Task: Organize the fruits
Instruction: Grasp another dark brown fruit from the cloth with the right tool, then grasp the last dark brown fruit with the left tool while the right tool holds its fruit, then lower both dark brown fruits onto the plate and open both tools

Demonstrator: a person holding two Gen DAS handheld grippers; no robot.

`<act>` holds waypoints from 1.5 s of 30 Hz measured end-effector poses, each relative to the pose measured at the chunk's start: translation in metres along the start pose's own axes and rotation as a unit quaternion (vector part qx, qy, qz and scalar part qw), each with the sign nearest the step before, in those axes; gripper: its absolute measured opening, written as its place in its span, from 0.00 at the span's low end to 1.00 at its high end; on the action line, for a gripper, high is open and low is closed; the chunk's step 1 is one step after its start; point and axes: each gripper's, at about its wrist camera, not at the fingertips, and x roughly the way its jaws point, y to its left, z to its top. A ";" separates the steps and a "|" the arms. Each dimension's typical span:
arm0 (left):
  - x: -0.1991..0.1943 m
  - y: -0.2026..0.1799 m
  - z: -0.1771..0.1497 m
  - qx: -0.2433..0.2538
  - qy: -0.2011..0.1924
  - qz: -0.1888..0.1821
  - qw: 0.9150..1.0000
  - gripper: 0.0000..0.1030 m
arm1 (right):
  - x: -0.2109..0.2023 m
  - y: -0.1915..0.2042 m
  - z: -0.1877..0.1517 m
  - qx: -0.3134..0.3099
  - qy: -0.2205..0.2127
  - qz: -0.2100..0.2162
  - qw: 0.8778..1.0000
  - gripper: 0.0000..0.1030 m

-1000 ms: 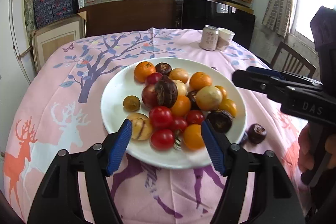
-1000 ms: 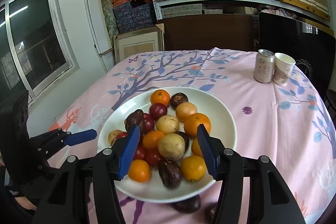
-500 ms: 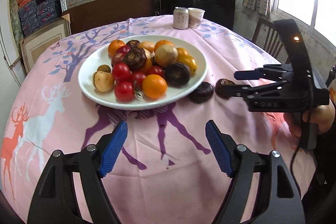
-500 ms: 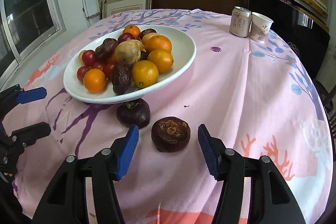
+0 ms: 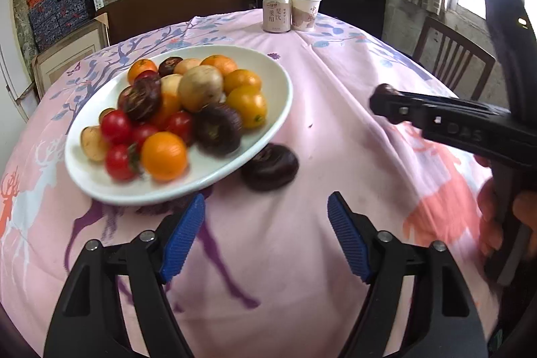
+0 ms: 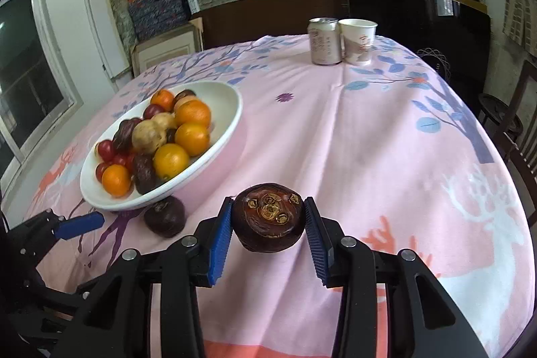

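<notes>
A white plate (image 5: 278,109) (image 6: 235,109) on the pink tablecloth holds oranges, red tomatoes, pale round fruits and dark brown ones. My right gripper (image 6: 268,201) has a dark brown fruit (image 6: 268,220) between its blue pads; the jaws are closing and both pads touch its sides. The same gripper (image 5: 386,103) shows from the side in the left wrist view. A second dark fruit (image 5: 269,167) (image 6: 165,216) lies on the cloth against the plate's near rim. My left gripper (image 5: 266,203) hovers just short of it, jaws closing, nothing between them.
A drink can (image 5: 276,13) and a paper cup (image 5: 304,12) stand at the table's far edge. A wooden chair (image 5: 449,56) sits to the right. A person's hand (image 5: 503,217) holds the right gripper. Shelves with boxes fill the back wall.
Both grippers pulled back from over the plate and came down toward the cloth. The right jaws narrowed around one dark fruit; the left gripper now faces the other dark fruit.
</notes>
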 end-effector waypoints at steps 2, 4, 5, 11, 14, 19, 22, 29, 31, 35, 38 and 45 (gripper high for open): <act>0.015 -0.013 0.006 0.003 0.019 0.006 1.000 0.44 | -0.003 -0.017 -0.002 0.024 -0.007 0.002 1.000 0.41; 0.022 -0.019 0.010 -0.002 0.024 0.021 1.000 0.41 | -0.001 -0.026 -0.005 0.037 -0.003 0.007 0.999 0.41; 0.022 -0.023 0.012 -0.001 0.021 0.030 0.999 0.41 | -0.001 -0.029 -0.006 0.042 -0.003 0.011 0.999 0.41; 0.032 -0.026 0.020 -0.038 0.023 0.072 0.996 0.50 | -0.009 -0.027 -0.006 0.038 -0.014 0.035 0.999 0.41; 0.044 -0.007 0.022 -0.113 0.046 0.062 0.991 0.57 | -0.012 -0.028 -0.005 0.042 -0.018 0.041 0.998 0.41; 0.047 -0.011 0.025 -0.109 0.037 0.064 0.991 0.48 | -0.017 -0.028 -0.005 0.043 -0.025 0.053 0.997 0.41; 0.044 -0.003 0.022 -0.122 0.033 0.046 0.991 0.43 | -0.016 -0.029 -0.005 0.044 -0.023 0.057 0.997 0.41; 0.025 -0.007 0.013 -0.101 0.021 0.012 0.995 0.42 | -0.016 -0.029 -0.005 0.042 -0.028 0.058 0.997 0.41; 0.012 -0.015 0.008 -0.078 0.012 0.007 0.997 0.42 | -0.016 -0.029 -0.005 0.041 -0.029 0.058 0.997 0.41; -0.012 -0.016 -0.003 -0.064 0.004 -0.007 0.998 0.42 | -0.017 -0.029 -0.006 0.040 -0.030 0.058 0.997 0.41; -0.031 0.001 -0.008 -0.075 -0.008 -0.008 0.997 0.42 | -0.017 -0.029 -0.006 0.039 -0.031 0.058 0.997 0.41; -0.062 0.051 -0.015 -0.090 -0.040 0.013 0.995 0.42 | -0.017 -0.020 -0.006 0.030 -0.030 0.079 0.996 0.41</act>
